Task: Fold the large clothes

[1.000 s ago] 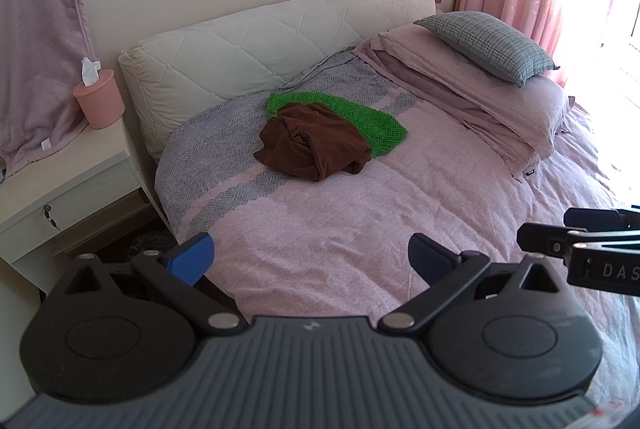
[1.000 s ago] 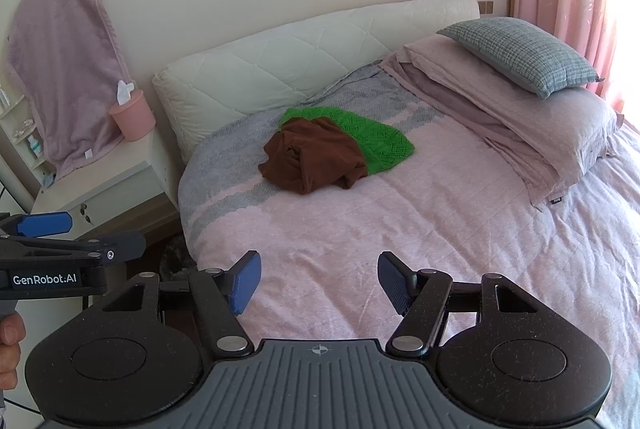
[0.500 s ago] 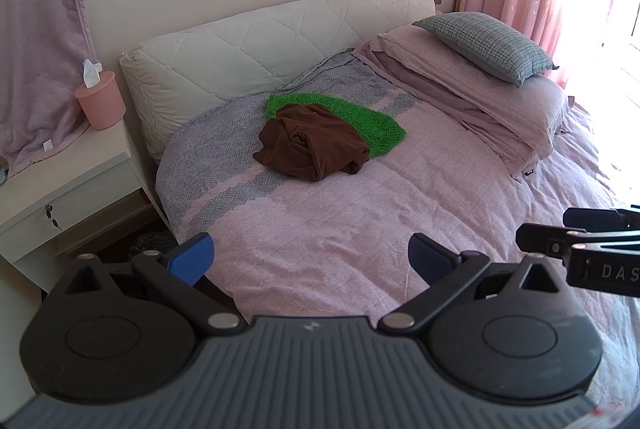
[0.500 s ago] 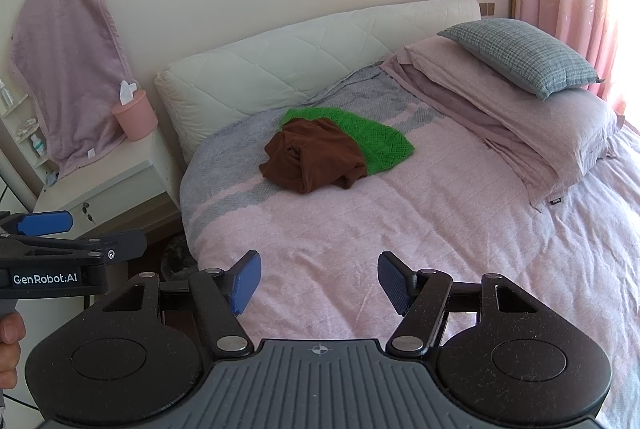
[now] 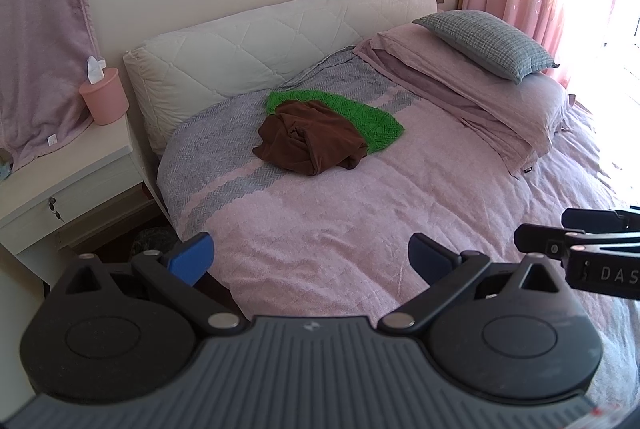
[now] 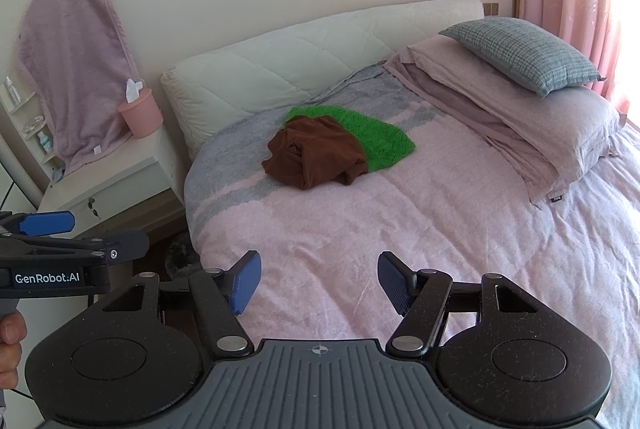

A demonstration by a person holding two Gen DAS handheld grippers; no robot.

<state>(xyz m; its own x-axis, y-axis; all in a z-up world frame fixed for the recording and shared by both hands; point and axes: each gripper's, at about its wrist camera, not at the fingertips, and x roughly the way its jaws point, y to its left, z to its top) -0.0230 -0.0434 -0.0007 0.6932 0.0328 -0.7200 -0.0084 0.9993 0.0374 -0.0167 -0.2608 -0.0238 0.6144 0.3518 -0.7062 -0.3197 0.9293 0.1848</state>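
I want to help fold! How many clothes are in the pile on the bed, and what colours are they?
Brown clothes: 1, the crumpled brown garment on top.
Green clothes: 1, the green knit garment lying partly under it.
Total: 2 clothes on the bed. Anything hidden beneath them cannot be seen.

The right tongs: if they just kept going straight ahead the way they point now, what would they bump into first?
Probably the pink bedspread. The right tongs hang open and empty, angled down at bare cover, well short of the brown garment. Depth is hard to judge through the fisheye.
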